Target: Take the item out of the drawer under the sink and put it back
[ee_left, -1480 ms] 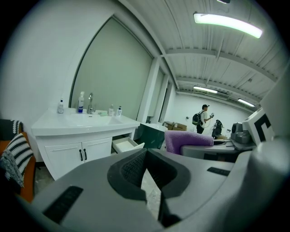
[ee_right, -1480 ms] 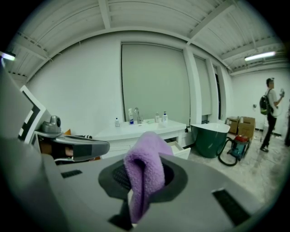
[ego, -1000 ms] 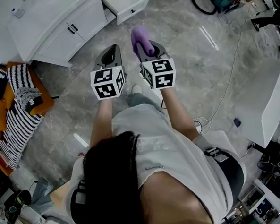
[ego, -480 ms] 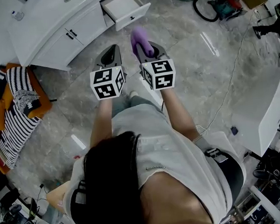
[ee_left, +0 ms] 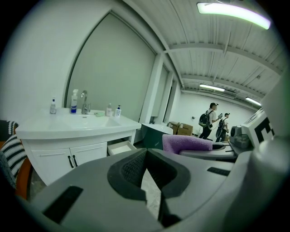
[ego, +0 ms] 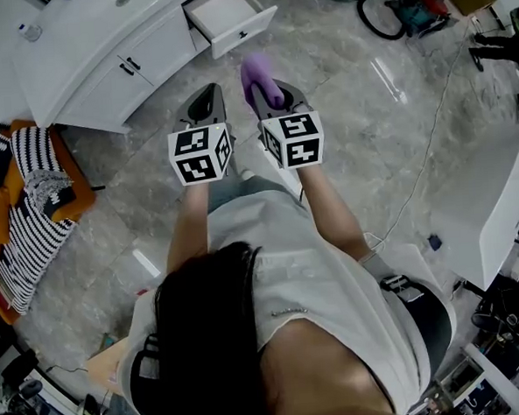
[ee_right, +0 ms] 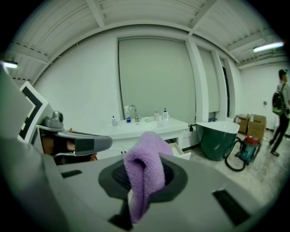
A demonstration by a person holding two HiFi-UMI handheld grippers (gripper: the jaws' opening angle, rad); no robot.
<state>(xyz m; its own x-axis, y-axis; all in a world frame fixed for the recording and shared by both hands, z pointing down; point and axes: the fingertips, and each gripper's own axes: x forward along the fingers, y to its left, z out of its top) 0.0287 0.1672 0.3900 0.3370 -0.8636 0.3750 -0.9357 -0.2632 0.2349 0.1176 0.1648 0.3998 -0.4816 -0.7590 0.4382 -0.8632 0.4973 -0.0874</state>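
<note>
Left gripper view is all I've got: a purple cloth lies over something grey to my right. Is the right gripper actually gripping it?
Observer: Yes. In the right gripper view the right gripper's jaws are shut on the purple cloth, which folds over above them.
Operator: Is anything left inside the open drawer?
Observer: Head view looks down into the drawer: its inside shows plain white, nothing in it that I can see.
</note>
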